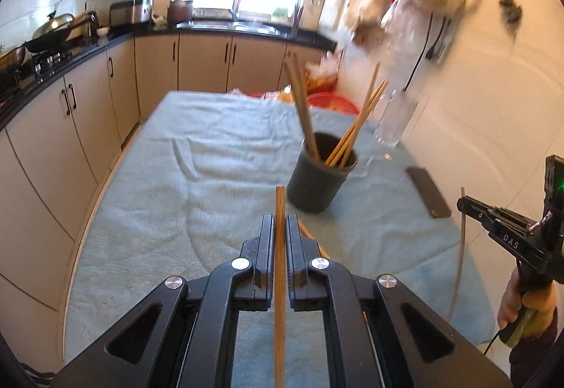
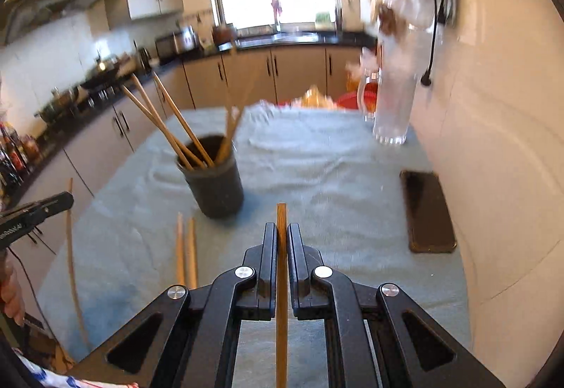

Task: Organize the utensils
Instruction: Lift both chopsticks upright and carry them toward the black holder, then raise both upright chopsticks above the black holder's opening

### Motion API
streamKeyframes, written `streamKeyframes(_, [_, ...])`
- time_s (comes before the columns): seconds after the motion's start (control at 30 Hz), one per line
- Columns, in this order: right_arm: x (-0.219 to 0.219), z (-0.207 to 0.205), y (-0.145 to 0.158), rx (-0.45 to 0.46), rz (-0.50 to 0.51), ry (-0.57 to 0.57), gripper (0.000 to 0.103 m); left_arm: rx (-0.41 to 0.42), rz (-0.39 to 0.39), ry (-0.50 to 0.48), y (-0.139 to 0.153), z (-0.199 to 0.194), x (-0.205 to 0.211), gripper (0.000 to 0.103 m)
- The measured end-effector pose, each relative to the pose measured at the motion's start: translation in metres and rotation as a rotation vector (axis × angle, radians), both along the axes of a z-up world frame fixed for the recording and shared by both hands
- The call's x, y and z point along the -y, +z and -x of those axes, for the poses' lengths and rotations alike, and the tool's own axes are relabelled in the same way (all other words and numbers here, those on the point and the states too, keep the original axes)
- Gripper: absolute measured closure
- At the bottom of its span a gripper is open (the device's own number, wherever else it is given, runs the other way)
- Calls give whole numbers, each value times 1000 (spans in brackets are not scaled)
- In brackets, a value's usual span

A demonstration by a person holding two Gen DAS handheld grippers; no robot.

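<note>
A dark round cup (image 1: 317, 181) (image 2: 215, 188) stands on the pale blue cloth and holds several wooden chopsticks (image 1: 310, 127) (image 2: 165, 127). My left gripper (image 1: 280, 218) is shut on one brown chopstick (image 1: 280, 282), which runs lengthwise between its jaws, raised over the cloth short of the cup. My right gripper (image 2: 282, 227) is shut the same way on another chopstick (image 2: 281, 299). Two loose chopsticks (image 2: 187, 250) lie on the cloth in front of the cup. Each gripper shows at the edge of the other's view: the right gripper (image 1: 462, 204) and the left gripper (image 2: 68, 200).
A dark phone (image 1: 428, 192) (image 2: 428, 211) lies on the cloth near the white wall on the right. A tall clear glass (image 1: 394, 120) (image 2: 391, 116) stands behind it. Red baskets and bags sit at the table's far end. Kitchen cabinets (image 1: 88, 113) run along the left.
</note>
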State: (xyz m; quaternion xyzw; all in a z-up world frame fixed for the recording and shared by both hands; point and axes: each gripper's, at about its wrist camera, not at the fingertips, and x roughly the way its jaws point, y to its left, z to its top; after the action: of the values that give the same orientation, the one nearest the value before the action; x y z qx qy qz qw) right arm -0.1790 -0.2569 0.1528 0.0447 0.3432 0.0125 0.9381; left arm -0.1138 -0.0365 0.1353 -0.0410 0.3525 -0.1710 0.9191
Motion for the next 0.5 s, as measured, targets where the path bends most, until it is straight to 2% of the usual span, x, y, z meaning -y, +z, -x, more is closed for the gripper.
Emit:
streamKeyframes(0.2, [-7, 29, 23, 80, -31, 7, 97, 81, -1, 9, 14, 31, -2, 98])
streamKeyframes(0.5, [-15, 51, 30, 116, -20, 28, 97, 145, 27, -23, 31, 67, -7, 98])
